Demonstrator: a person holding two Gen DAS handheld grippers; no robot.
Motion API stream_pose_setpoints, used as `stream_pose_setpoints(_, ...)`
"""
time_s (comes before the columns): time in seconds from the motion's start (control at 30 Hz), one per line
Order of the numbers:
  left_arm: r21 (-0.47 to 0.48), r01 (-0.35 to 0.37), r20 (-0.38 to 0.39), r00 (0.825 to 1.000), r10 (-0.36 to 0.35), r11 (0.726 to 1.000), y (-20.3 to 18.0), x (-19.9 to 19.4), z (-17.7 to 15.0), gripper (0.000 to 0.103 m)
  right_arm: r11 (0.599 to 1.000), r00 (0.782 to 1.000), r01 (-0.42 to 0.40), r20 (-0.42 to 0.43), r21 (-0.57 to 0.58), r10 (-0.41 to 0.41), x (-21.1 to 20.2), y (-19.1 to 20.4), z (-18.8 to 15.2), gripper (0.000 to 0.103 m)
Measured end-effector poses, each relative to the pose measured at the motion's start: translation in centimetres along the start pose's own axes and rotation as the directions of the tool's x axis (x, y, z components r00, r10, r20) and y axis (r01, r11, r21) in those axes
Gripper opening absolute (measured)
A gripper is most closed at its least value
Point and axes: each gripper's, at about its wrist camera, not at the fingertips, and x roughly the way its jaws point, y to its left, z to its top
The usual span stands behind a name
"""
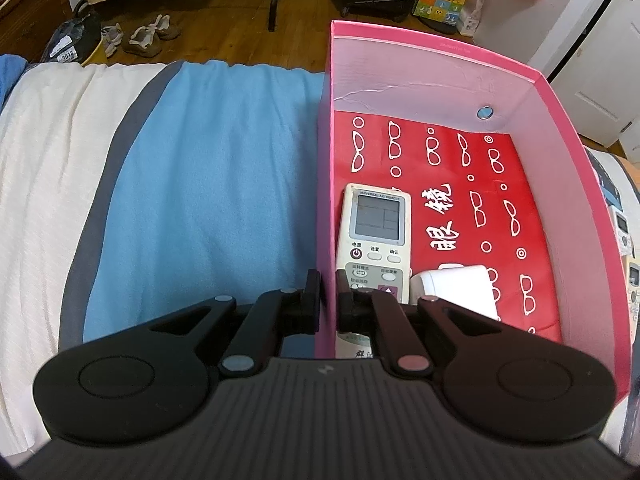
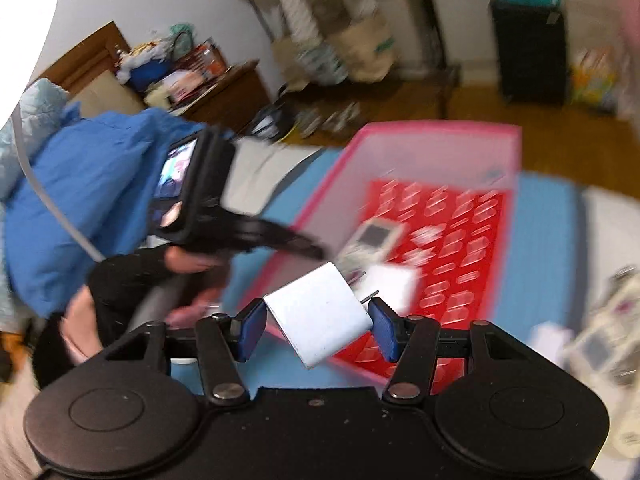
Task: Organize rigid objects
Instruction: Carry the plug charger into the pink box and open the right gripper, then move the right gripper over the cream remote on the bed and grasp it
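Right gripper (image 2: 318, 330) clamped on white charger block (image 2: 320, 314), carried above pink box's (image 1: 576, 216) near wall. Left gripper (image 1: 329, 300) pinched shut on box wall at 9 o'clock, steadying. Already inside: grey-screened AC remote (image 1: 374, 244) and second white adapter (image 1: 456, 290), side by side. Left outside at 3 o'clock: more remotes (image 2: 604, 344). Charger glossy, square-edged, prongs forward.

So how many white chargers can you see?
2. One charger lies in the pink box beside the remote control; the other is gripped in the right tool. A blurred white shape right of the box may be another.
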Motion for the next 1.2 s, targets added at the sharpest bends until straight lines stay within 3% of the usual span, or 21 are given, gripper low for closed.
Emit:
stream_pose_setpoints(0.17,0.006,-0.005,-0.001,1.000,0.005,1.000,-0.2,0.0,0.0,0.005,0.991,0.984,0.130,-0.128,0.033,-0.124,5.5,1.0,0.8,0.061)
stream_pose_setpoints(0.23,0.003,-0.001,0.000,1.000,0.001,1.000,-0.1,0.0,0.0,0.005,0.982,0.966,0.184,-0.196,0.043,-0.172,7.8,0.5,1.0,0.061)
stream_pose_setpoints(0.4,0.004,0.002,0.000,1.000,-0.002,1.000,-0.2,0.0,0.1,0.005,0.970,0.922,0.232,-0.332,0.071,-0.196,11.6,-0.6,0.4,0.061)
stream_pose_setpoints(0.6,-0.018,0.023,-0.002,1.000,-0.023,1.000,0.3,0.1,0.1,0.006,0.941,0.907,0.331,-0.296,0.065,-0.299,13.1,-1.8,0.0,0.062)
stream_pose_setpoints(0.77,0.002,0.013,0.001,1.000,-0.013,1.000,-0.1,0.0,0.1,0.006,0.960,0.947,0.265,-0.212,0.090,-0.241,9.1,-1.8,0.3,0.064)
stream_pose_setpoints(0.97,-0.033,0.011,-0.016,1.000,-0.011,0.999,0.0,0.0,0.3,0.006,0.976,0.976,0.214,-0.045,-0.023,-0.215,0.3,-1.7,0.9,0.064)
stream_pose_setpoints(1.1,-0.026,-0.002,-0.017,1.000,0.002,1.000,-0.3,0.0,0.3,0.006,0.938,0.949,0.313,0.011,-0.150,-0.315,-3.3,-3.3,0.4,0.064)
stream_pose_setpoints(1.2,-0.035,0.001,-0.018,1.000,-0.001,0.999,-0.1,-0.1,0.3,0.006,0.916,0.922,0.386,0.009,-0.107,-0.387,-6.0,-6.4,-0.2,0.064)
